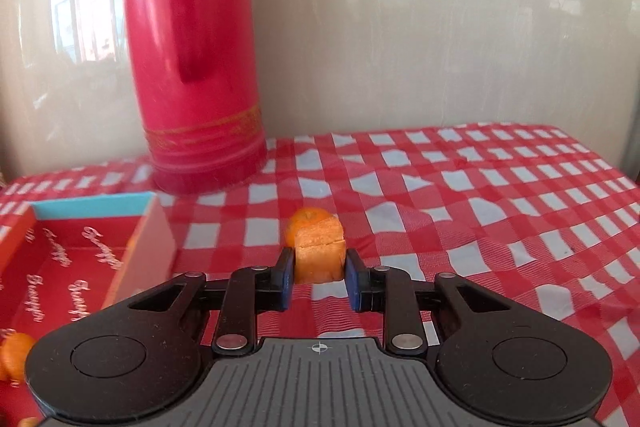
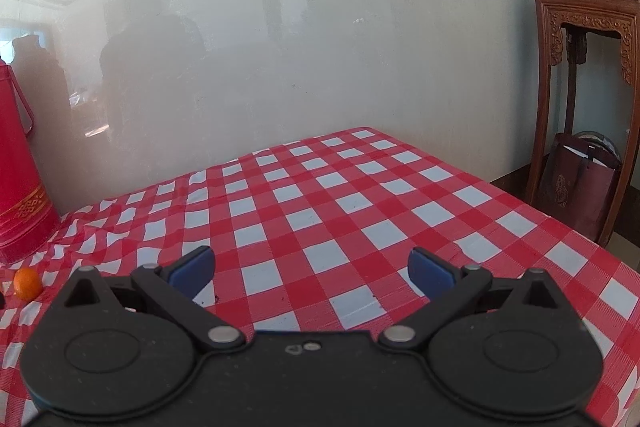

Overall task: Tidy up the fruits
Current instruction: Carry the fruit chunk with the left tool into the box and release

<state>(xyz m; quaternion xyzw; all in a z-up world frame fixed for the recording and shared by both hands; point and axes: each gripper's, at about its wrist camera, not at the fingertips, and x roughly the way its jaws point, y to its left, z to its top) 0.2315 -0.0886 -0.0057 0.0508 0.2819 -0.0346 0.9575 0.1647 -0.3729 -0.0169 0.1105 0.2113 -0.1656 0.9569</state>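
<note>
My left gripper is shut on a small orange fruit, which its blue pads squeeze into a blocky shape just above the checked cloth. A rounded orange part shows right behind it; I cannot tell whether it is the same fruit. A red box with a blue rim lies open at the left. Another orange fruit shows at the lower left edge. My right gripper stands open over bare cloth, with nothing between its fingers. One orange fruit sits on the cloth at the far left of the right wrist view.
A tall red thermos jug stands at the back left against the glossy wall. The red-and-white checked cloth covers the table. Beyond its right edge stand a carved wooden stand and a dark bag on the floor.
</note>
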